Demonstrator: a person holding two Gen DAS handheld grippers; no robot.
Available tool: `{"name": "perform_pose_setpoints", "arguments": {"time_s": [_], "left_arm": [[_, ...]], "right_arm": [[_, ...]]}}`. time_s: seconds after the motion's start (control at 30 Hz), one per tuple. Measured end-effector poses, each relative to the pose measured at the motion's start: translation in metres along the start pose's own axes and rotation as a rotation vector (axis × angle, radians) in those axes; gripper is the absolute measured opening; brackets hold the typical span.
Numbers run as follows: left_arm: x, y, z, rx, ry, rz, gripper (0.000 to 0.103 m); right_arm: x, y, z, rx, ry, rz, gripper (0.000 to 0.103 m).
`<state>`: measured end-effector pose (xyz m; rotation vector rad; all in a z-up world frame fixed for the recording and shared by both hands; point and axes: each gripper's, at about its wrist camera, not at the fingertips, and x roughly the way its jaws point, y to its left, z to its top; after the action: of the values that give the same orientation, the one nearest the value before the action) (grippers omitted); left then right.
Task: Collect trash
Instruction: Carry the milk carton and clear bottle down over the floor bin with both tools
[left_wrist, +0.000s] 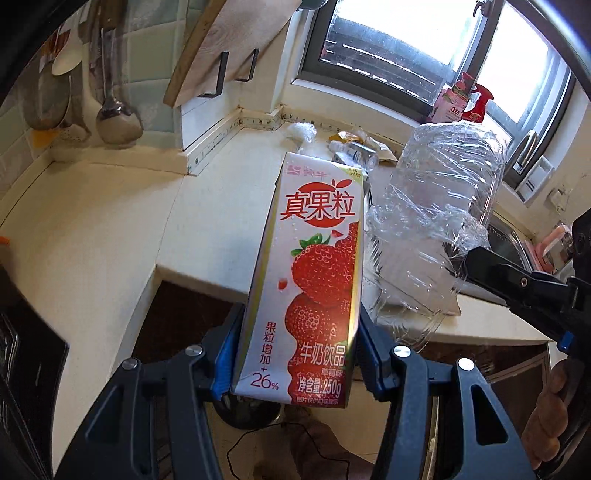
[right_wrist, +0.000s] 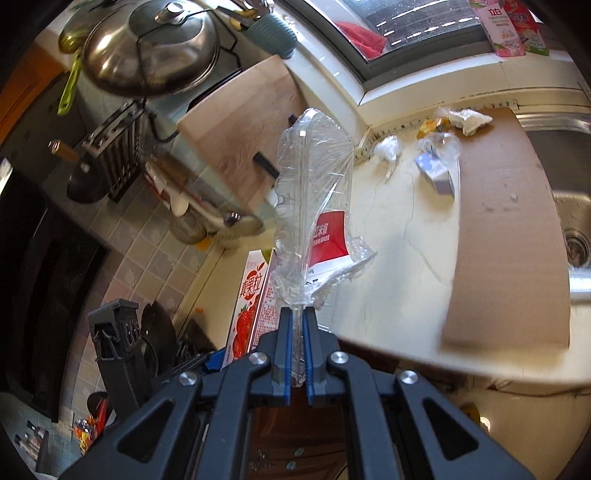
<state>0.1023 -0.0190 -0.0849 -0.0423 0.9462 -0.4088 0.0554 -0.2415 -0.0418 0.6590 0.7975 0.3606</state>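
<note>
The left gripper clamps an upright strawberry milk carton; at its 2 o'clock, the right gripper pinches a clear plastic clamshell box. Beyond both, more scraps lie on the cream countertop.

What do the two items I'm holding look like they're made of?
The strawberry milk carton in the left gripper looks like coated paperboard: glossy print, sharp folded edges. The clear container pinched in the right gripper looks like thin transparent plastic, crinkled and see-through, with a red label showing inside.
</note>
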Motion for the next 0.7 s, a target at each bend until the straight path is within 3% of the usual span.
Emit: {"name": "perform_pose_setpoints", "arguments": {"time_s": [0.17, 0.4, 0.53, 0.7], "left_arm": [[-0.016, 0.017, -0.06, -0.038, 0.05, 0.002, 0.054], [0.009, 0.039, -0.13, -0.125, 0.197, -0.002, 0.054], [0.045, 0.049, -0.166, -0.174, 0.278, 0.01, 0.054], [0.121, 0.065, -0.214, -0.223, 0.384, 0.018, 0.054]], "right_arm": [[0.001, 0.006, -0.054, -0.008, 0.074, -0.036, 0.005], [0.028, -0.009, -0.115, -0.028, 0.224, -0.106, 0.005], [0.062, -0.035, -0.145, -0.043, 0.313, -0.149, 0.005], [0.121, -0.084, -0.188, -0.031, 0.419, -0.175, 0.005]]}}
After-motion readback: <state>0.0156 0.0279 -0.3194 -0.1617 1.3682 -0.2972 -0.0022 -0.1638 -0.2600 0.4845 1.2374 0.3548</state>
